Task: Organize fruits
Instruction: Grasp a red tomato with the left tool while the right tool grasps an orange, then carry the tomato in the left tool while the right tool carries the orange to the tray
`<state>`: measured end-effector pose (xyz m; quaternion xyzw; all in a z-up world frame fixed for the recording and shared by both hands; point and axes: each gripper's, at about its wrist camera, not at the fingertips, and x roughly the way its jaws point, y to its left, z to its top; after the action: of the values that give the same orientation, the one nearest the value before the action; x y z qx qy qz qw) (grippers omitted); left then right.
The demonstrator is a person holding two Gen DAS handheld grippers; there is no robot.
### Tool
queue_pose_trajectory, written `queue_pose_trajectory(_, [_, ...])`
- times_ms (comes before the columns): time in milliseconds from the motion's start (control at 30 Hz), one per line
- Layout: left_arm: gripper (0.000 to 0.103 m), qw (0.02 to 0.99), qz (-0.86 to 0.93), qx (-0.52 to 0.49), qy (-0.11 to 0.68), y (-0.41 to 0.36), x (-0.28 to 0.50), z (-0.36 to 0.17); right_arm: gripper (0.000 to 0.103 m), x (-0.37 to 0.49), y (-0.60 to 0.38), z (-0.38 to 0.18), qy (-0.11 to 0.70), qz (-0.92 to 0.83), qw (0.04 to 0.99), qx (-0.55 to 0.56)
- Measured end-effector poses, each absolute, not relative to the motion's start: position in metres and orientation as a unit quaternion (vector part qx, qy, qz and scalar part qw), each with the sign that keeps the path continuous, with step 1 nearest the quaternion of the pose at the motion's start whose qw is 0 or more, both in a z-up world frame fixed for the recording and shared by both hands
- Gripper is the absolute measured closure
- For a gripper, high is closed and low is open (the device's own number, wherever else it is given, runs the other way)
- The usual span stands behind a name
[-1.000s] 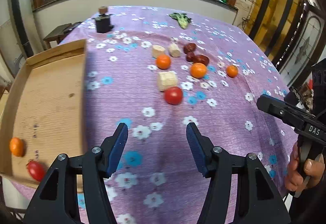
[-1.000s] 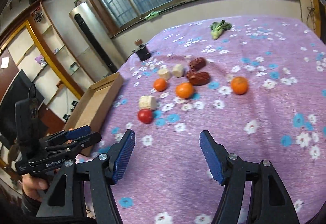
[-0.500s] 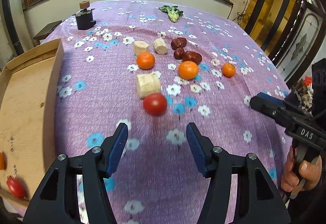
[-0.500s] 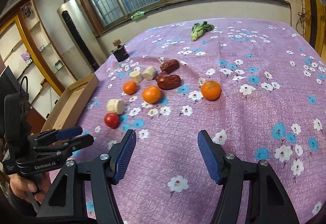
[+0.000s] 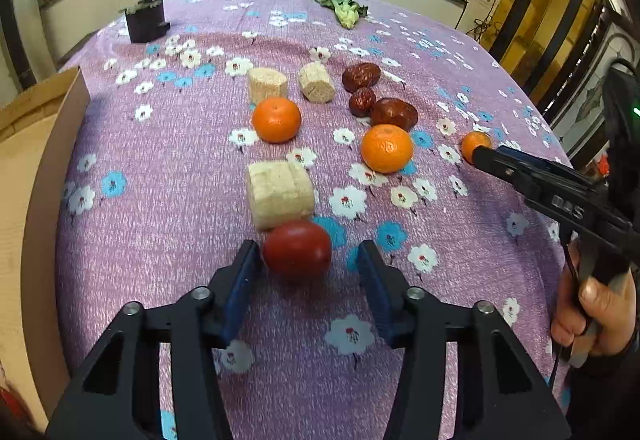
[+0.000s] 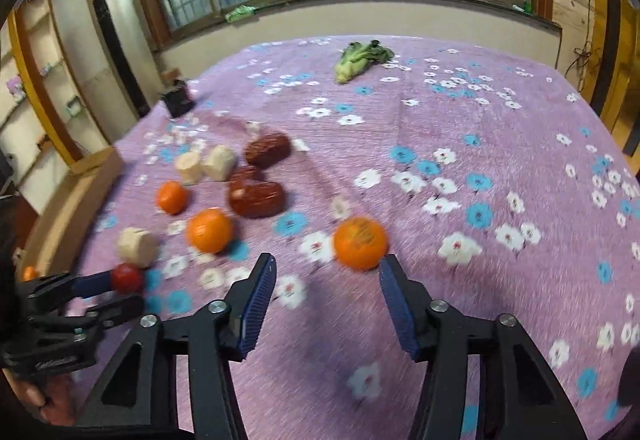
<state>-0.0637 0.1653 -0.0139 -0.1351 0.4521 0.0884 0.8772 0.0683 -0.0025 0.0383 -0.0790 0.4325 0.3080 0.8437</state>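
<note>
Tomato (image 5: 297, 248) lies on the tablecloth (image 5: 168, 199), corn piece (image 5: 279, 193) just behind.

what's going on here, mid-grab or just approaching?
A person is sorting fruit on a floral tablecloth with two hand-held grippers. The left gripper has just been closing around a red tomato; the left pad looks in contact, the right pad stands clear, so no grip yet. The right gripper has also been closing as it lines up on an orange just beyond its tips. A cardboard tray sits at the left edge.
</note>
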Motion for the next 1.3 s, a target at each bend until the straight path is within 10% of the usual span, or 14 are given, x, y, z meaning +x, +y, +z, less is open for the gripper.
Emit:
queue_pose_trajectory(200, [0.073, 0.880, 0.086, -0.146, 0.444, 0.172, -0.065, -0.014, 0.073, 0.079, 0.001, 0.027, 0.432, 0.274, 0.853, -0.101])
queue_pose_trajectory(1300, [0.072, 0.895, 0.141, -0.136, 0.401, 0.183, -0.151, 0.022, 0.074, -0.075, 0.021, 0.079, 0.410, 0.414, 0.811, -0.053])
